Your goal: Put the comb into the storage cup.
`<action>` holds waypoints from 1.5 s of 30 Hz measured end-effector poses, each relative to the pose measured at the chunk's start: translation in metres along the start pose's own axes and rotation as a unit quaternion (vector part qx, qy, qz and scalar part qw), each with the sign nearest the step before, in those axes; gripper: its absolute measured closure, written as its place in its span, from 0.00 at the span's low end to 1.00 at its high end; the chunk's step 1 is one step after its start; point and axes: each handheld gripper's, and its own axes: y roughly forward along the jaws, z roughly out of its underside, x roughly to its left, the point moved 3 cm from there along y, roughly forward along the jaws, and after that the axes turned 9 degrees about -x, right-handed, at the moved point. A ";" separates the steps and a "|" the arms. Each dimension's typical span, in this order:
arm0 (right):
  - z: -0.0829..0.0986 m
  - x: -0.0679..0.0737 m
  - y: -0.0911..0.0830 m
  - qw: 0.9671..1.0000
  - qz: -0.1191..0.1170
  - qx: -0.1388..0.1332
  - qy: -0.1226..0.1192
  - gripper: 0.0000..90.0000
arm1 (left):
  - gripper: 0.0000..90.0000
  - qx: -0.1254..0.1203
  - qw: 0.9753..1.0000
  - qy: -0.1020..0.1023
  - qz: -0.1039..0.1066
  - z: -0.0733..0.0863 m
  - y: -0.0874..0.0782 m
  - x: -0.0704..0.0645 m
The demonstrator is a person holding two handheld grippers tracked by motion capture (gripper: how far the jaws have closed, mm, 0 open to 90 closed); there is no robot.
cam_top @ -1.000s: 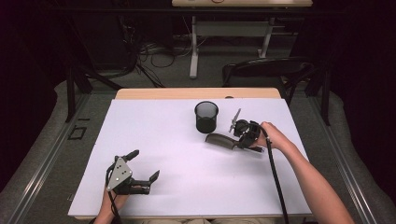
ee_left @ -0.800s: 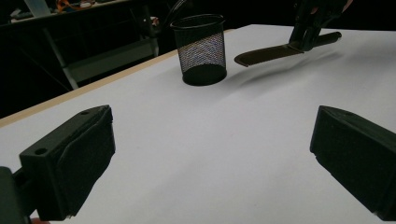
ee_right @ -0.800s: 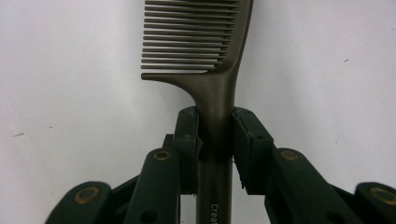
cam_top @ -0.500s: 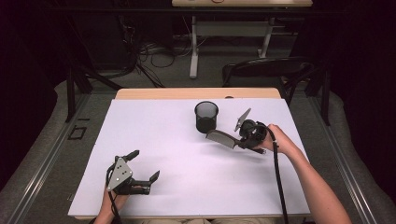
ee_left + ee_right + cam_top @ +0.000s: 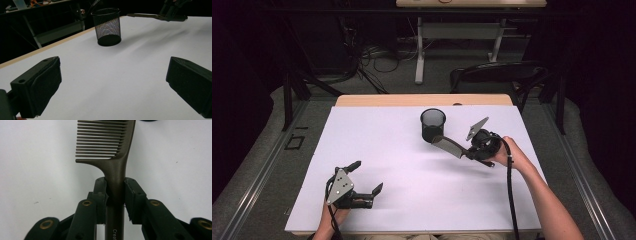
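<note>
Right gripper, clenched on the comb, has lifted it, toothed end now beside the mesh cup, ready for insertion.

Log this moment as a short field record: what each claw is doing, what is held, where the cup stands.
right claw: shut on the comb's handle, raised above the table
comb: brown, teeth end pointing toward the cup
mesh cup: black, upright, on the far middle of the white table
left claw: open, holding nothing, low at the near left
comb and cup: close, contact cannot be told
</note>
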 end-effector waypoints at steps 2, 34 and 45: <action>0.001 0.002 -0.001 1.000 0.000 -0.009 0.001 0.81 | 0.00 0.000 1.000 0.000 0.000 0.000 0.000 0.000; 0.004 0.010 -0.014 0.994 0.018 -0.106 0.033 0.81 | 0.00 -0.001 1.000 0.000 0.001 -0.001 0.000 -0.001; 0.004 0.010 -0.017 0.991 0.029 -0.123 0.043 0.81 | 0.00 -0.001 1.000 0.000 0.001 -0.001 0.001 -0.001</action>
